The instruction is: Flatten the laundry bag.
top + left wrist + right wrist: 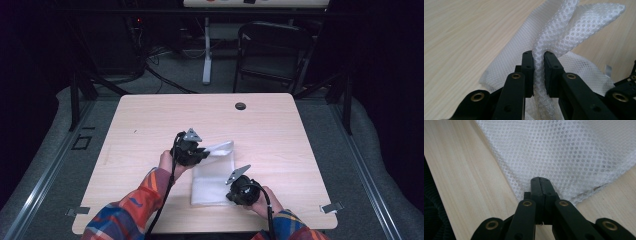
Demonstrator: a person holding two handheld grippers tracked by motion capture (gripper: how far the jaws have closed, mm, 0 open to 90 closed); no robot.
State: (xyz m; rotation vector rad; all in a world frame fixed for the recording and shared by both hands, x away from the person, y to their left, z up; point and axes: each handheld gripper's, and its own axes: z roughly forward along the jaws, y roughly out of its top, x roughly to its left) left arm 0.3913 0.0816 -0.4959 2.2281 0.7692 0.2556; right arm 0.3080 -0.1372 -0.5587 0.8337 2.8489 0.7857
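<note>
Toward the near edge of the counter [150, 120], a little right of its middle, lies a white mesh cloth [212, 185], most of it flat on the wood while its far end is raised and folded toward the near side. The left gripper [200, 152] holds that raised end: in the left gripper view its fingers [527, 72] pinch a gathered, rope-like bunch of the mesh [554, 32], which rises between them and fans out above. Gathering the fabric this way probably gives the narrow fingers enough thickness to hold, since a single layer of open mesh could slip. The right gripper [235, 187] sits at the cloth's near right corner, close to the counter's near edge. In the right gripper view its fingers [541, 186] are pressed together right at the cloth's edge [564, 157], and a thin layer seems to be caught between them, though I cannot tell for sure. Holding that corner down would keep the cloth from sliding while the other end is lifted, which suggests folding or opening the mesh.
</note>
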